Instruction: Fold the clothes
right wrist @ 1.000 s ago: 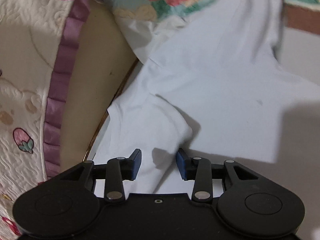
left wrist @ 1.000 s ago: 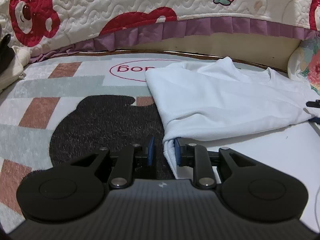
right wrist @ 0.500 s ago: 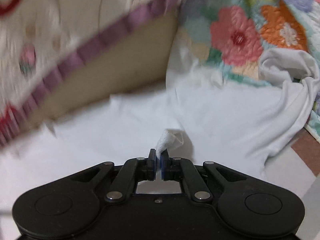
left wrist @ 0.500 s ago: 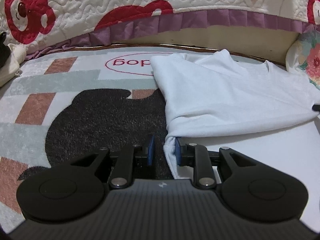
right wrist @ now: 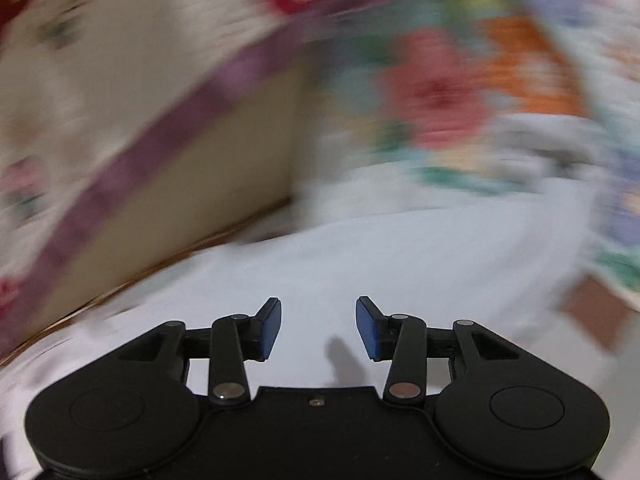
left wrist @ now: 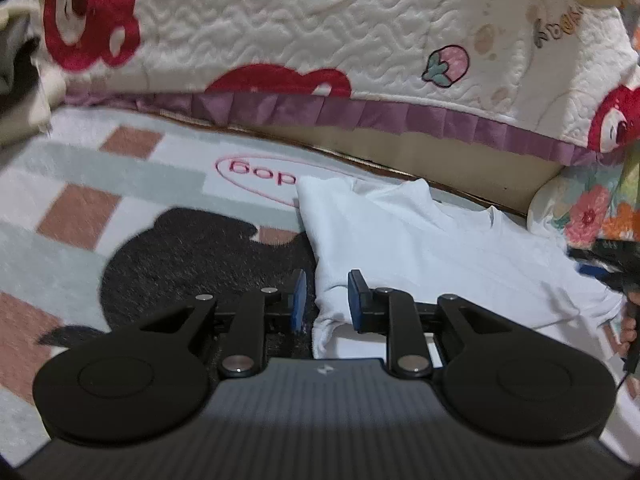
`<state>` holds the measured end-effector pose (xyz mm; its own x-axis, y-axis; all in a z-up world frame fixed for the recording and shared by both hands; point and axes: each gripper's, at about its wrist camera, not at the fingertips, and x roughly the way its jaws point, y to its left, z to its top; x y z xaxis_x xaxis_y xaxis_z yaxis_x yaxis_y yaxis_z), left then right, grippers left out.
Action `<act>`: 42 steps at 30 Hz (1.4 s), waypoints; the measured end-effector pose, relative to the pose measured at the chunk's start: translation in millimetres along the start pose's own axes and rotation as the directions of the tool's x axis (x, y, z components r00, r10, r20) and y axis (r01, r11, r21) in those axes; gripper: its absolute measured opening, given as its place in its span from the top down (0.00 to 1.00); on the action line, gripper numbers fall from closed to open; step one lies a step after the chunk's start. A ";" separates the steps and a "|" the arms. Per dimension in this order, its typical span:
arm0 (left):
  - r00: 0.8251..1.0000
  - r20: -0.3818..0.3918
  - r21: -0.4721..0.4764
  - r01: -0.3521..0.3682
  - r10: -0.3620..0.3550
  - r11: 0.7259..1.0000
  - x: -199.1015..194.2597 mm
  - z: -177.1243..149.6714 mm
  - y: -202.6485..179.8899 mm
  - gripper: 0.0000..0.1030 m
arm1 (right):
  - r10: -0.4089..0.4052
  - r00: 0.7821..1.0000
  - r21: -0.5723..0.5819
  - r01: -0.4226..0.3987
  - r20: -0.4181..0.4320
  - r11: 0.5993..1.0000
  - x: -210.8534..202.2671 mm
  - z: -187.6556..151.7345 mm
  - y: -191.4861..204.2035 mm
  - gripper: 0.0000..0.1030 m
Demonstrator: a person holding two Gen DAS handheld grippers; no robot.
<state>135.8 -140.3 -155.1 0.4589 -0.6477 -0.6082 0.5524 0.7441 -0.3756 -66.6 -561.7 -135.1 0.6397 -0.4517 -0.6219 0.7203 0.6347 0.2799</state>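
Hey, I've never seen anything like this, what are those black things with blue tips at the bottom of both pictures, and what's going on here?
Those are two hand-held grippers, one in each of a person's hands, each carrying a camera that looks along its fingers. The left gripper has its blue pads apart with a bunched corner of a white shirt between them, not clamped. The shirt lies on a patterned rug beside a bed with a quilted bear-print cover. The right gripper hangs open and empty over the white cloth; its view is blurred by motion.
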 end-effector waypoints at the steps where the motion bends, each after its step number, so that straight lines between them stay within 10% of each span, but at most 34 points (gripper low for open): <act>1: 0.999 -0.032 -0.003 0.027 -0.027 1.000 8.5 0.6 -0.9 0.78 | 0.093 0.995 -0.053 -0.095 -0.036 0.994 7.4 2.4 22.1 0.54; 5: 0.995 -0.099 0.078 -0.016 0.024 0.997 34.3 -6.5 -13.1 0.78 | 0.381 0.897 -0.213 -0.427 -0.225 0.879 38.2 1.0 116.4 0.56; 10: 0.994 -0.106 0.097 -0.027 0.037 0.995 39.5 -12.8 -14.2 0.81 | 0.450 0.809 -0.305 -0.568 -0.377 0.765 75.2 -3.7 223.7 0.56; 14: 0.994 -0.101 0.090 -0.020 0.029 0.996 36.1 -14.7 -10.7 0.89 | 0.421 0.734 -0.308 -0.631 -0.532 0.712 101.6 -18.1 283.4 0.48; 19: 0.995 -0.098 0.107 -0.022 0.033 0.994 34.3 -15.6 -14.0 0.90 | 0.299 0.686 -0.291 -0.604 -0.663 0.742 132.9 -32.6 319.9 0.46; 25: 0.995 -0.096 0.109 -0.022 0.033 0.994 32.5 -16.6 -13.0 0.90 | 0.259 0.718 -0.441 -0.629 -0.646 0.640 126.4 -47.1 334.0 0.48; 27: 0.995 -0.097 0.121 -0.027 0.039 0.992 31.6 -17.5 -13.6 0.91 | 0.250 0.730 -0.491 -0.633 -0.636 0.599 123.6 -51.9 338.4 0.95; 29: 0.994 -0.102 0.134 -0.029 0.043 0.991 29.1 -18.8 -13.9 0.93 | 0.240 0.742 -0.539 -0.634 -0.625 0.555 120.8 -56.7 342.8 0.95; 42: 0.992 -0.118 0.114 -0.036 0.049 0.993 25.9 -19.8 -10.6 0.93 | 0.353 0.836 -0.443 -0.528 -0.419 0.725 112.4 -25.3 307.6 0.97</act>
<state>128.0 -161.8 -180.7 0.4004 -0.5867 -0.7039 0.6115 0.7432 -0.2716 220.1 -401.3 -137.5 0.6771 0.1092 -0.7277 0.0653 0.9761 0.2073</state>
